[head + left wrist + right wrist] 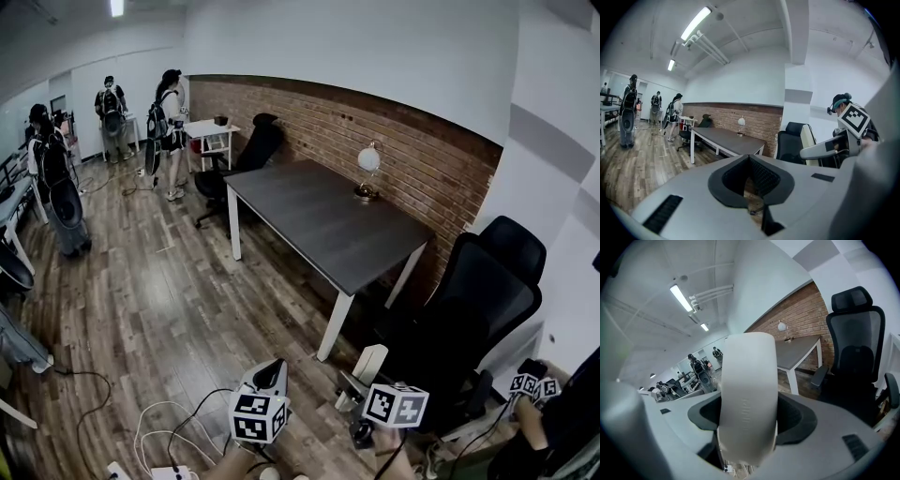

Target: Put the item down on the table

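**White item held off the table in the right gripper**

White and round-ended, the item (pixel 748 394) stands upright between the jaws of the right gripper (pixel 364 386). The jaws are spread wide and closed on its sides. In the right gripper view it fills the middle of the picture and hides most of the gap between the jaws. From the head view it pokes out ahead of that gripper, above the wooden floor (pixel 169 309). It hangs just beside the black office chair (pixel 478 309) and near the table's closest leg, not touching the top.

Just to its left is the left gripper (pixel 272 373), also low and near. Its jaws are pressed together with nothing between them.

Further off runs the dark grey table (pixel 319 220) on white legs, alongside the brick wall (pixel 394 141). Its top is bare apart from a small lamp (pixel 367 169) at the far right edge. Loose cables (pixel 169 422) lie on the floor at near left. Several people (pixel 56 178) stand at the far left of the room.
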The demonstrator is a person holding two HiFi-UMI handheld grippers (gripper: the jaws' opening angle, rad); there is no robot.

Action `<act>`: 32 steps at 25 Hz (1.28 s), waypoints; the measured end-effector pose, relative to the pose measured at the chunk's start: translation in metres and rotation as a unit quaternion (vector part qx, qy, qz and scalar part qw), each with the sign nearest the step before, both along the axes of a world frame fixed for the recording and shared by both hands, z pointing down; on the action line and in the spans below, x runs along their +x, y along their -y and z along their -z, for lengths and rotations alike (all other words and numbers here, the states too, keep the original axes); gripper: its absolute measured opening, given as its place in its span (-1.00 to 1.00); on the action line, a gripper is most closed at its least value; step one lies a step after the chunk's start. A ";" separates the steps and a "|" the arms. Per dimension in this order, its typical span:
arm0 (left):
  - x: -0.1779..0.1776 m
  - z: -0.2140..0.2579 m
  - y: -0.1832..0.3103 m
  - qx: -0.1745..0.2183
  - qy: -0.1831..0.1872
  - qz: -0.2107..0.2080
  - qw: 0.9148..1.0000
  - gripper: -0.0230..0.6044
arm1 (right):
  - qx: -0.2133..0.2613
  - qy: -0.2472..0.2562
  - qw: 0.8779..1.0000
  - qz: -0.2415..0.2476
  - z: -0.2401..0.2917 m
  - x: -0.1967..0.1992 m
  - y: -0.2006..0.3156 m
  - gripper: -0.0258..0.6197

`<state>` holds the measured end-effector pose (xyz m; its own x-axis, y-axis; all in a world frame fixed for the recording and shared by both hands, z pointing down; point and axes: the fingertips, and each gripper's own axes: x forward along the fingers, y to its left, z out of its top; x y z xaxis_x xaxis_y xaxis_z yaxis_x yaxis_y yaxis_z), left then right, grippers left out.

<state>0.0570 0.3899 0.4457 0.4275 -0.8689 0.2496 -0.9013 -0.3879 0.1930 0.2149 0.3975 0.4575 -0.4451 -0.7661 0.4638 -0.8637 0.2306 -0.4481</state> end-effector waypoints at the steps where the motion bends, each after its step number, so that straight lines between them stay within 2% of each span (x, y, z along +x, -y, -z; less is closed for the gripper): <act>1: -0.003 0.000 0.003 0.001 0.000 0.000 1.000 -0.87 | -0.001 -0.005 1.000 -0.002 -0.001 -0.001 0.003 0.05; 6: -0.024 -0.001 0.021 0.004 0.005 0.000 1.000 -0.87 | -0.002 -0.019 1.000 -0.010 -0.007 -0.014 0.018 0.05; 11: -0.048 -0.007 0.038 -0.004 -0.007 0.013 1.000 -0.87 | -0.002 -0.015 1.000 -0.014 -0.007 -0.027 0.032 0.05; 20: -0.062 -0.022 0.061 -0.020 -0.015 0.028 0.999 -0.87 | -0.022 -0.017 1.000 -0.006 -0.021 -0.037 0.055 0.05; 32: -0.073 -0.026 0.145 -0.020 -0.015 0.064 0.998 -0.87 | -0.026 -0.033 0.999 0.002 -0.029 -0.030 0.148 0.05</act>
<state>-0.0158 0.2452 0.4719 0.3220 -0.9061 0.2744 -0.9362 -0.2617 0.2344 0.1852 0.2497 0.4866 -0.4154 -0.7386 0.5310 -0.8908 0.2120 -0.4020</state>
